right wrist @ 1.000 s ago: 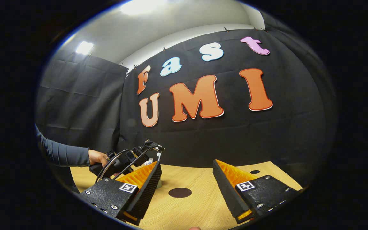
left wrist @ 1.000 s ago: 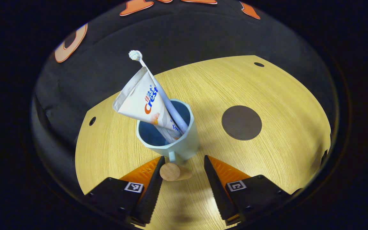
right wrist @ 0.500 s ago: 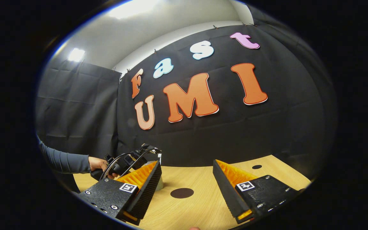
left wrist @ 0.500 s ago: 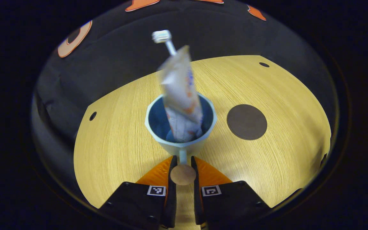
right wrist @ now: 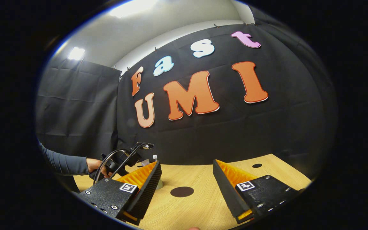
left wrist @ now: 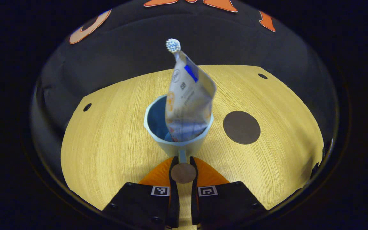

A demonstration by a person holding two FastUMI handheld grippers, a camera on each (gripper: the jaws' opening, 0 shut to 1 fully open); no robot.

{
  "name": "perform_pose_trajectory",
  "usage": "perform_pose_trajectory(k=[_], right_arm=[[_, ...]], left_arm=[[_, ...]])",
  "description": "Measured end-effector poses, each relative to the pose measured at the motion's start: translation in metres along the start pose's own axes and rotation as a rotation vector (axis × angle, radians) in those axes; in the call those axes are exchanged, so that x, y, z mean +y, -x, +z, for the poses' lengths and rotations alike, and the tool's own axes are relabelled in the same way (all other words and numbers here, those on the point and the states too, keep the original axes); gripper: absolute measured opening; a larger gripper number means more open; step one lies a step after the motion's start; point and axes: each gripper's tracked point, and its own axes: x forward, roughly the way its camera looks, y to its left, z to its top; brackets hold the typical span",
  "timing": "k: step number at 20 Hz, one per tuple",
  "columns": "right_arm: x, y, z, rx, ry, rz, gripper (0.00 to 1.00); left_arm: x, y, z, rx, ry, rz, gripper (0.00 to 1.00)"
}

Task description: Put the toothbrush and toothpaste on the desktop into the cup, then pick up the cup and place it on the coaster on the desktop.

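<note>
**Left tongs clamped on the cup's handle, right tongs agape**

In the left gripper view, my left gripper (left wrist: 183,172) has both fingers pressed on the round wooden knob at the end of the cup's handle, the jaws nearly together with only that knob between them. The cup (left wrist: 178,134) sits dead ahead at twelve o'clock from my fingertips, over the wooden desktop (left wrist: 107,140); I cannot tell whether its base touches the wood. The toothpaste (left wrist: 188,102) stands in it, leaning toward one o'clock, and the toothbrush (left wrist: 173,46) pokes its bristled head above the tube. The coaster (left wrist: 241,127), dark and round, lies flat at about two o'clock from the cup, apart from it.

In the right gripper view, my right gripper (right wrist: 185,182) hangs above the desktop, jaws spread wide with nothing between them. At nine o'clock my left hand (right wrist: 95,166) holds the other tool.
</note>
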Motion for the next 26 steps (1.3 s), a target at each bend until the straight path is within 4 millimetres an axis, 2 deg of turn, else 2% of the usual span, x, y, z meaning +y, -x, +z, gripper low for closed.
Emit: perform_pose_trajectory(k=[4,6,7,14,19,22,26], right_arm=[[0.000,-0.001,-0.003,0.007,-0.001,-0.002,0.97],[0.000,-0.003,-0.005,0.013,0.004,-0.005,0.97],[0.001,-0.003,-0.006,0.018,0.006,-0.005,0.97],[0.002,-0.005,-0.009,0.027,0.012,-0.001,0.97],[0.002,-0.005,-0.010,0.030,0.017,-0.004,0.97],[0.001,-0.004,-0.012,0.036,0.014,-0.003,0.97],[0.000,-0.005,-0.014,0.041,0.026,-0.007,0.97]], left_arm=[[0.003,0.014,0.013,-0.021,0.022,-0.021,0.18],[0.006,0.014,0.020,-0.039,0.027,-0.027,0.18],[0.007,0.019,0.022,-0.037,0.035,-0.031,0.16],[0.016,0.023,0.032,-0.085,0.064,-0.055,0.16],[0.023,0.034,0.041,-0.120,0.053,-0.064,0.16],[0.006,0.020,0.027,-0.124,0.034,-0.043,0.16],[0.002,0.016,0.022,-0.115,0.014,-0.040,0.16]])
